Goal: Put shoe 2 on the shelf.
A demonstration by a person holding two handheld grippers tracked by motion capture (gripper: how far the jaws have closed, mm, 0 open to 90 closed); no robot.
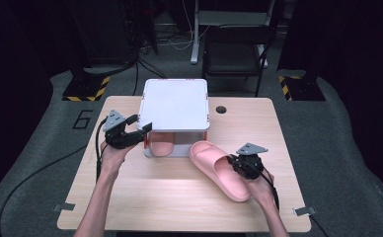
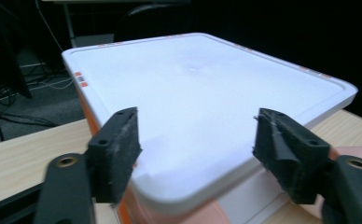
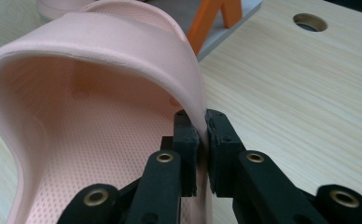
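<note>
High view: a white box [image 1: 175, 117] with a white lid is seen at the back of the desk [image 1: 179, 202]; one pink slipper [image 1: 161, 146] is already lodged inside, behind the clear front.
Second slipper: the other pink slipper [image 1: 219, 170] is found on the desk just in front and to the right of the box, its toe pointed toward it.
Right gripper [image 1: 248, 167]: the jaws are clamped tight on the side edge of the second slipper's strap [image 3: 123, 51], as shown in the right gripper view.
Left gripper [image 1: 130, 132]: it is held at the box's left front corner; the jaws are spread apart over the lid [image 2: 202, 102] with nothing gripped.
Done: one slipper is judged stored.
Left: the second slipper is yet to be carried into the box.
</note>
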